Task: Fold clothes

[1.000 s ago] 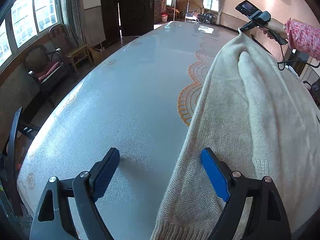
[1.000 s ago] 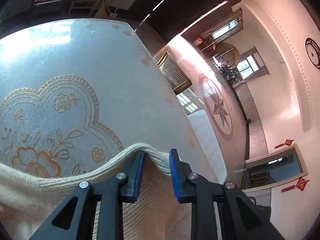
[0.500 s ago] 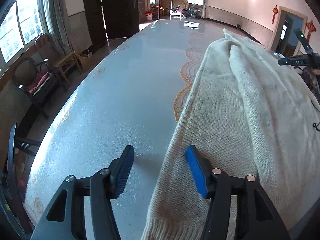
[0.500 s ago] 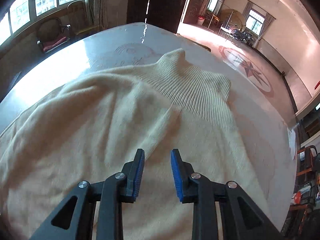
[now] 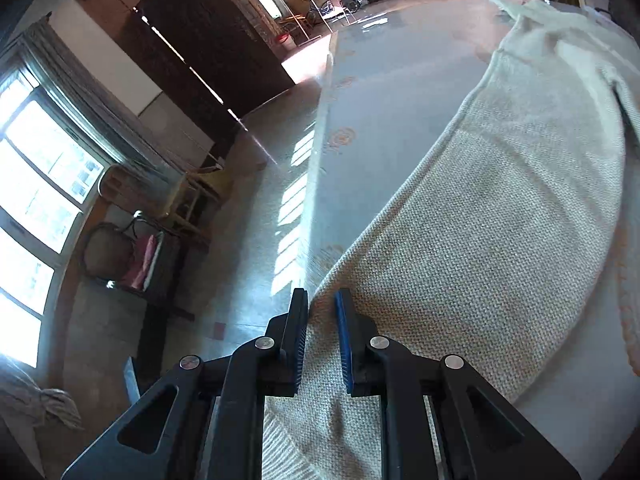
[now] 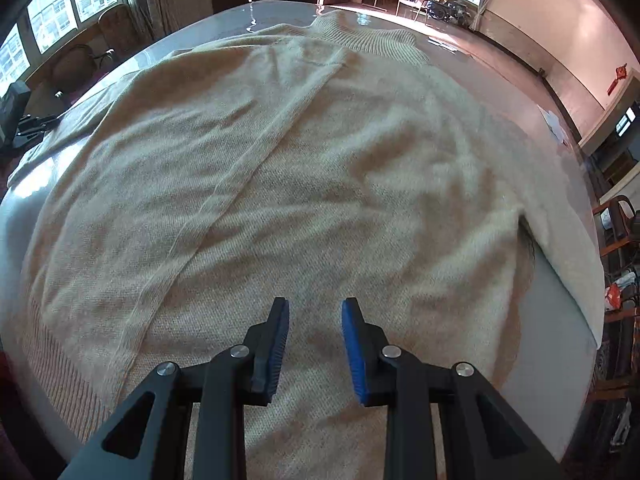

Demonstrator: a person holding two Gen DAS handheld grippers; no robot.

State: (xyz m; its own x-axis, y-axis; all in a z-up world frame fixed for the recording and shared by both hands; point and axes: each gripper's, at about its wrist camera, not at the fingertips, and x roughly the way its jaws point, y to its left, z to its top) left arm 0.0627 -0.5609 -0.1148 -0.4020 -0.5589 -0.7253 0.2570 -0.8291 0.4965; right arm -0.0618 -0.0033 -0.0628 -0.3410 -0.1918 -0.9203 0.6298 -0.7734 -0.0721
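A cream knit sweater [image 6: 320, 168] lies spread flat on the pale table [image 5: 384, 112], its ribbed collar [image 6: 360, 36] at the far end and one sleeve folded across the body. My left gripper [image 5: 322, 312] sits at the sweater's side edge [image 5: 460, 220] near the table's rim. Its jaws are closing, and the knit fills the narrow gap between the blue pads. My right gripper [image 6: 315, 320] hangs over the lower body of the sweater, jaws partly apart with nothing between them. The other sleeve [image 6: 560, 248] droops off the table's right side.
Beyond the table's left edge the floor [image 5: 248, 280] drops away, with wooden chairs [image 5: 192, 200] under the windows. The hand-held left gripper's black body [image 6: 16, 120] shows at the far left of the right wrist view. More furniture [image 6: 616, 240] stands to the right.
The left gripper went from wide open to nearly shut, rolled, and slid onto the sweater's side edge. The right gripper let go of the collar and swept back to the sweater's lower body.
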